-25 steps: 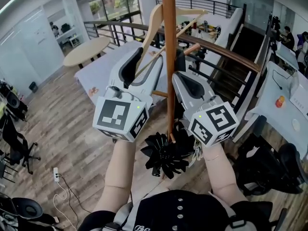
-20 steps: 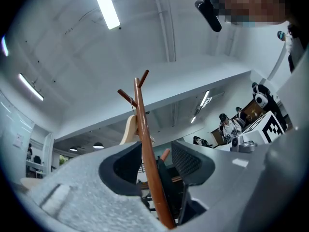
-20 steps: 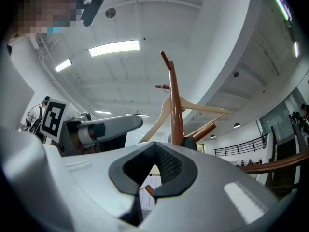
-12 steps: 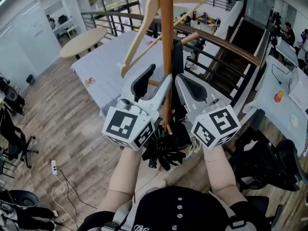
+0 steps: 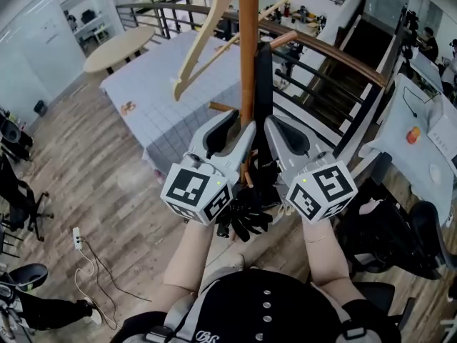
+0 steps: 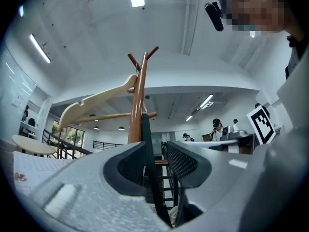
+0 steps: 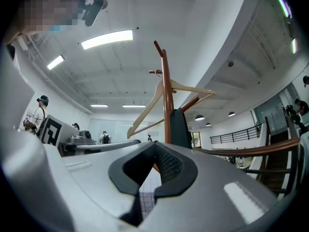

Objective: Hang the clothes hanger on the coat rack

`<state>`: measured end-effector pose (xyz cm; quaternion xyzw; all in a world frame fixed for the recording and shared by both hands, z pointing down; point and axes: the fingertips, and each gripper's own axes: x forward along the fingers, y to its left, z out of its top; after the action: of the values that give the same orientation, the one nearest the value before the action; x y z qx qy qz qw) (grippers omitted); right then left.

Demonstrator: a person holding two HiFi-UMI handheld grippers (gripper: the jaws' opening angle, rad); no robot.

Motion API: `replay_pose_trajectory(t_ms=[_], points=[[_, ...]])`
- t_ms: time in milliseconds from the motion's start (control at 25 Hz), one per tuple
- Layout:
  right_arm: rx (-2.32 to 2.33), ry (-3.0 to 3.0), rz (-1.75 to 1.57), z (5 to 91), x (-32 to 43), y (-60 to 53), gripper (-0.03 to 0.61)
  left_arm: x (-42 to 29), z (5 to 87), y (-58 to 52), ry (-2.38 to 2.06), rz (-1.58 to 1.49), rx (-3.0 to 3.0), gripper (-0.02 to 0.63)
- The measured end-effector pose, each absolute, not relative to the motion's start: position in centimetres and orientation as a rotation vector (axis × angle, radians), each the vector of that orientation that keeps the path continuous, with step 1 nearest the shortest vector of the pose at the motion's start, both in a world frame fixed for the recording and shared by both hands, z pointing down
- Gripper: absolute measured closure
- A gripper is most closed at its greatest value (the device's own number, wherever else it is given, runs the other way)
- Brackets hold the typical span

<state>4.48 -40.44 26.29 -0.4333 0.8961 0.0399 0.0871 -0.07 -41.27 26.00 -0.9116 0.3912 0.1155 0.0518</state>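
Observation:
The pale wooden clothes hanger [image 5: 203, 38] hangs high on the brown coat rack pole [image 5: 248, 56], free of both grippers. The left gripper view shows the hanger [image 6: 96, 100] up left of the pole [image 6: 138, 105]; the right gripper view shows the hanger [image 7: 159, 100] beside the pole [image 7: 166, 95]. My left gripper [image 5: 235, 126] sits just left of the pole, well below the hanger. Its jaws [image 6: 157, 146] are apart and closing, with nothing pressed between them. My right gripper [image 5: 275, 128] is to the right of the pole, its tips [image 7: 154, 145] together and empty.
A black strap-like piece [image 5: 263, 84] hangs on the pole. A black fan-shaped object [image 5: 246, 216] lies at the rack's foot. Behind are a table with a grid cloth [image 5: 157, 91], a round table [image 5: 118, 48], a railing [image 5: 321, 56] and a desk [image 5: 421, 141].
Both grippers have sunk down along the pole, away from the hanger, which stays on the rack. The left jaws have narrowed.

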Motion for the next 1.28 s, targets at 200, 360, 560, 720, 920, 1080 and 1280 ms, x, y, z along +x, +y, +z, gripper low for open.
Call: replay_pose_trajectory(t_ms=[200, 360, 560, 720, 920, 1080, 1280], points=[[-1.291, 2.698, 0.061, 28.4, 4.0, -40.1, 0.58, 0.0, 28.2, -41.1, 1.21, 0.326, -2.818, 0.526], [-1.303, 2.7, -0.011, 30.1, 3.8, -39.9, 0.58, 0.1, 29.9, -40.9, 1.23, 0.305, -2.858, 0.539], [-1.314, 2.723, -0.089, 32.4, 3.3, -39.4, 0.58, 0.1, 32.0, -40.5, 1.25, 0.285, -2.9, 0.617], [-1.311, 2.735, -0.13, 33.8, 3.0, -38.9, 0.58, 0.4, 33.7, -40.0, 1.256, 0.262, -2.94, 0.617], [-1.309, 2.75, -0.186, 35.5, 2.4, -38.2, 0.58, 0.5, 35.5, -39.1, 1.246, 0.274, -3.004, 0.617], [-1.318, 2.772, -0.214, 36.9, 2.5, -37.6, 0.58, 0.2, 36.5, -38.4, 1.219, 0.273, -3.034, 0.617], [-1.341, 2.787, -0.248, 38.2, 2.6, -37.1, 0.58, -0.2, 37.4, -37.7, 1.207, 0.254, -3.059, 0.617]])
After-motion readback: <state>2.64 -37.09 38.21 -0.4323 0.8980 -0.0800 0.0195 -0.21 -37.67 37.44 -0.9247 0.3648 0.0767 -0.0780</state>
